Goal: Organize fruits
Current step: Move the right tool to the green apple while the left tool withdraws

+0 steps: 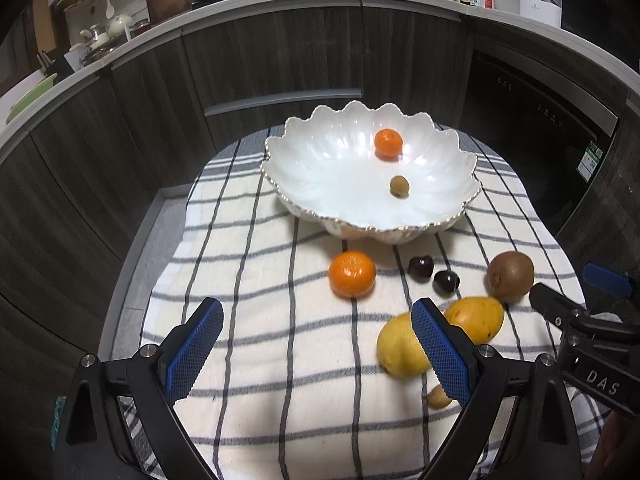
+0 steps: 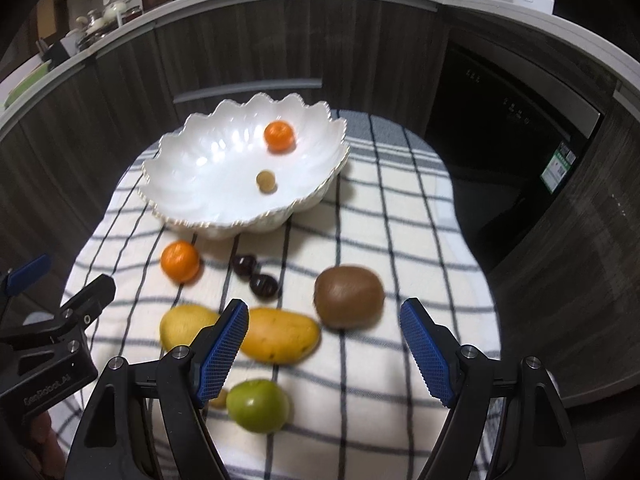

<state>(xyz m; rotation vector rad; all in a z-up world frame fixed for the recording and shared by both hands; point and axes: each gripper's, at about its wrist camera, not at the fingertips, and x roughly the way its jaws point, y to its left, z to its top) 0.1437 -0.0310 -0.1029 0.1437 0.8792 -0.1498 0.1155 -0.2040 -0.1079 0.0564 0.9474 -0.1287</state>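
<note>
Both the left gripper (image 1: pixel 316 344) and the right gripper (image 2: pixel 324 348) hover with jaws released and empty above the checked cloth (image 2: pixel 400 240) on the desk. The bowl (image 2: pixel 192 184) holds one orange (image 2: pixel 279 136) and a small brown fruit (image 2: pixel 266 181); the rest lie loose in front of it. The kiwi (image 2: pixel 349 296) nearest the right jaws looks round and could roll off-centre against the mango (image 2: pixel 280 334) if pinched unevenly.

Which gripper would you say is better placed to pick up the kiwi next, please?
Probably the right gripper: it is open, with the kiwi just ahead between its fingers. The left gripper faces the orange instead.
</note>
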